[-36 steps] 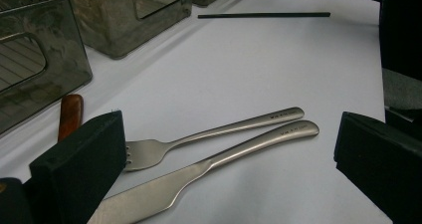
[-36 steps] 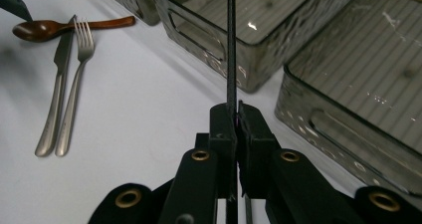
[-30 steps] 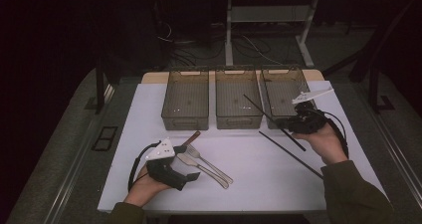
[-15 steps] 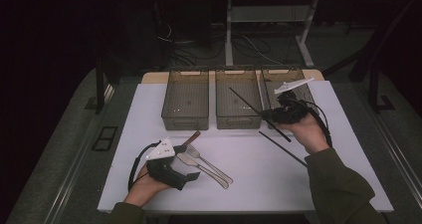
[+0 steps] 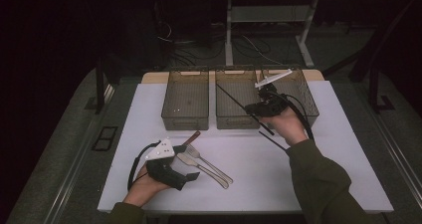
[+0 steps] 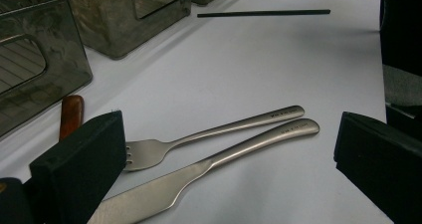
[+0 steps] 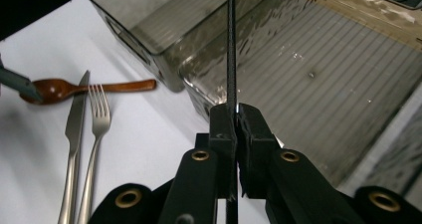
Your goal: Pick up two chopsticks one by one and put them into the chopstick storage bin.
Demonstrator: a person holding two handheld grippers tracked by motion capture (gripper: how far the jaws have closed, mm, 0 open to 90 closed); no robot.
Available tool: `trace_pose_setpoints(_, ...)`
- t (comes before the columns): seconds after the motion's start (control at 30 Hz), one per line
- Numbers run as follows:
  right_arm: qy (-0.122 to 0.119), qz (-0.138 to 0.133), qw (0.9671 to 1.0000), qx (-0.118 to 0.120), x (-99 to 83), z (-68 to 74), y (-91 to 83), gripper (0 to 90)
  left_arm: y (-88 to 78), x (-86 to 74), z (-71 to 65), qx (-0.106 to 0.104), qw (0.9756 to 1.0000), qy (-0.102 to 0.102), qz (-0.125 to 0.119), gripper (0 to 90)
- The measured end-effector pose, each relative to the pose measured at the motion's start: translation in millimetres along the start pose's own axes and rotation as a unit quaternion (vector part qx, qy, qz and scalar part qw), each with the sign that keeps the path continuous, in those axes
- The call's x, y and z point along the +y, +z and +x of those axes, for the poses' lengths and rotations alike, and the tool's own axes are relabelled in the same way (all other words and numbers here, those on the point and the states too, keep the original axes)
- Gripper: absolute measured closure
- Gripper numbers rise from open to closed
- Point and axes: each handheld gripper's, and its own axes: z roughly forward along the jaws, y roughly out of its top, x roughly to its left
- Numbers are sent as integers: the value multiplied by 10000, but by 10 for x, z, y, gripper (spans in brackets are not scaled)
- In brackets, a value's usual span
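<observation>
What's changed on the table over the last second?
The right gripper, shut on a black chopstick, carried it left from over the right bin to over the middle bin. The left gripper, fork, knife and second chopstick stayed put.

Three bins [image 5: 185, 106] wall the far edge, cutlery [image 5: 209, 165] near-left — bare mat [image 5: 259, 179] between

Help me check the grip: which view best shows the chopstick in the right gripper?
The right gripper view: the chopstick sits pinched between the shut pads. The high view shows it slanting over the middle bin.
</observation>
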Motion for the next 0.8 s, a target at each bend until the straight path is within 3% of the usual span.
trace_pose_setpoints(0.43, 48, 55, 10000, -37, 318, 85, 266, 858, -10, 6, 3, -35, 10000, 31, 19, 0)
trace_pose_setpoints(0.8, 20, 175, 9998, -24, 589, 220, 604, 858, -1, 6, -1, -31, 10000, 42, -3, 0)
